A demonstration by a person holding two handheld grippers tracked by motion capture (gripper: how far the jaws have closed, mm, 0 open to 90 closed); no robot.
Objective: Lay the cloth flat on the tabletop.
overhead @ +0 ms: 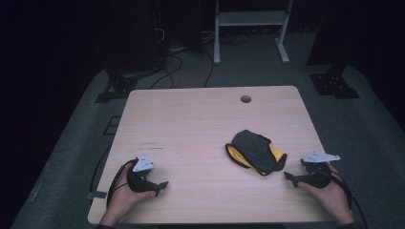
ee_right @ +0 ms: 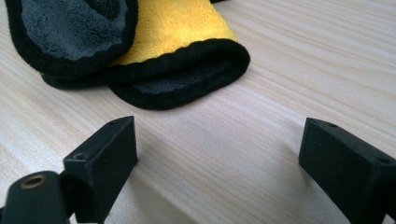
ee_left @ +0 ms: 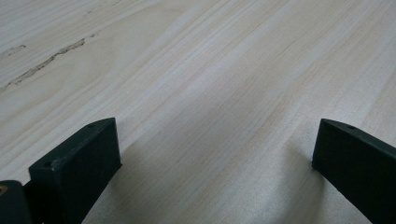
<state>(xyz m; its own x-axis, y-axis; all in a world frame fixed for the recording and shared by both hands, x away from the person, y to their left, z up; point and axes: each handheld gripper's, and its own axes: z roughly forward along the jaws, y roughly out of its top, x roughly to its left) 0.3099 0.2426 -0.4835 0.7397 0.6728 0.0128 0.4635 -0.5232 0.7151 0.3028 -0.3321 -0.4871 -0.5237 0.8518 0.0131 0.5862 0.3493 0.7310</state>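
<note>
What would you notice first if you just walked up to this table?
The grey and yellow cloth, bunched up on the right side of the wooden table. The right claw lies open just beside it, not touching, and the left claw rests open on bare wood at the near left.

A crumpled cloth (overhead: 255, 151), dark grey on one side and yellow on the other with a black hem, lies folded over itself on the table's right half, towards the near edge. Yellow shows along its left and right edges.
</note>
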